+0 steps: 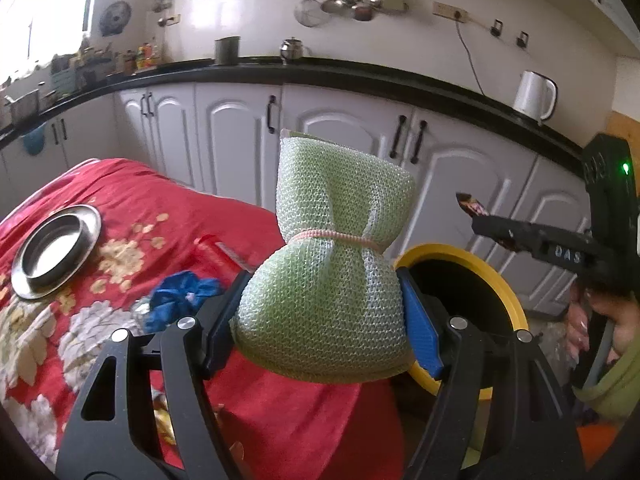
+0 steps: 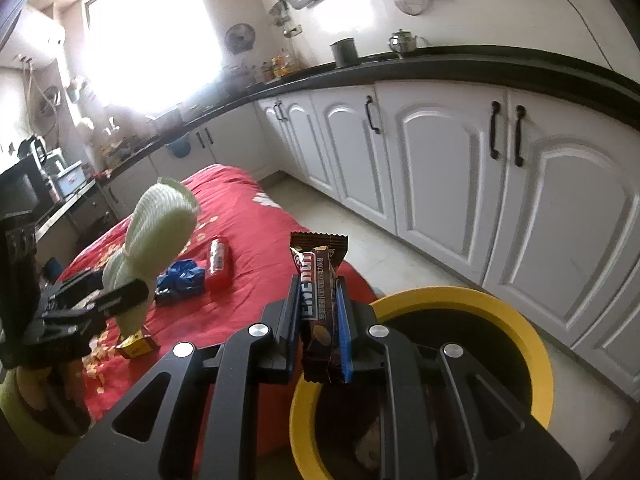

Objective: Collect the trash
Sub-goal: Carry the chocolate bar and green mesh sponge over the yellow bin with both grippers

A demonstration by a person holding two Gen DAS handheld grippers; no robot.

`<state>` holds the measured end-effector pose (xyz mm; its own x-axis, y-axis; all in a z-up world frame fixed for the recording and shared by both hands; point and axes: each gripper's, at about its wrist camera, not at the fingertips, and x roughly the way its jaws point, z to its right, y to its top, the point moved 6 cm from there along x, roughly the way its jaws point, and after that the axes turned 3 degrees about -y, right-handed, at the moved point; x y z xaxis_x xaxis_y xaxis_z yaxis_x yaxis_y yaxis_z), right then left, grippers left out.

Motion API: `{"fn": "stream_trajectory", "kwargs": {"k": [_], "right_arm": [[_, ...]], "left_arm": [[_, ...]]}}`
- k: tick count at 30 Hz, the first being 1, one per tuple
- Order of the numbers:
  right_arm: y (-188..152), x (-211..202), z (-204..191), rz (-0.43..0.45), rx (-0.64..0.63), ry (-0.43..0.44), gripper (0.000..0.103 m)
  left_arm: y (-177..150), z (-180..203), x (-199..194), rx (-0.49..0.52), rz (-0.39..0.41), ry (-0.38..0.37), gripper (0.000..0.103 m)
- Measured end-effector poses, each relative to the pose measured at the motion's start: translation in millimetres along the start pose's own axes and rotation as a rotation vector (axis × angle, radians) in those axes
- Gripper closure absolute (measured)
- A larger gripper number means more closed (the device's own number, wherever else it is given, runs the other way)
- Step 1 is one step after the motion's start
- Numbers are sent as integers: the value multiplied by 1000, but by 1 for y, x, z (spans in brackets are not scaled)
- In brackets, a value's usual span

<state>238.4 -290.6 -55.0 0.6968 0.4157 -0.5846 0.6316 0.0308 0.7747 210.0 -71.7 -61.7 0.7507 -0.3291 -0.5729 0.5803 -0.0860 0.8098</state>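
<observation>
A green mesh scrubber (image 1: 326, 268), cinched at the middle by a pink band, is gripped between the pads of the left hand-held gripper (image 1: 326, 320) and is held upright above the edge of the tabletop's red flowered cloth (image 1: 132, 208). Only in the left wrist view is a round steel dish (image 1: 56, 252) seen on that cloth, empty as far as can be told, along with a white kettle (image 1: 534, 96) on the black kitchen counter (image 1: 360, 76) and part of a hand (image 1: 600, 320) in a green sleeve beneath the right hand-held gripper (image 1: 480, 220). A brown snack wrapper (image 2: 322, 312) is clamped upright between the nearly closed pads of the right hand-held gripper (image 2: 320, 320); its printed face is readable only in the right wrist view, while in the left wrist view just its tip is seen. A red packet (image 2: 219, 264) and a small yellow box (image 2: 136, 346) on the cloth are shown clearly only in the right wrist view; a crumpled blue wrapper (image 2: 180, 278) is seen lying on the cloth in both. A yellow-rimmed bin (image 2: 460, 300) with a dark interior stands on the floor just beside the tabletop, directly below the held wrapper; some pale and reddish contents are glimpsed low inside it, but they cannot be made out. In the left wrist view the bin (image 1: 504, 280) is largely hidden behind the scrubber.
</observation>
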Motion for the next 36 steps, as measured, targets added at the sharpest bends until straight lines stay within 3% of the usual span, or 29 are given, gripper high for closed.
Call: {"fn": "stream_trajectory", "kwargs": {"k": [14,36], "right_arm": [[-4,-17,48,29,80,-78,87],[-23,-25,104,5,161,-157,87]], "left_arm": [[-19,50,23,100,-67,-64,40],[-54,131,70,278,-200,-159,39]]}}
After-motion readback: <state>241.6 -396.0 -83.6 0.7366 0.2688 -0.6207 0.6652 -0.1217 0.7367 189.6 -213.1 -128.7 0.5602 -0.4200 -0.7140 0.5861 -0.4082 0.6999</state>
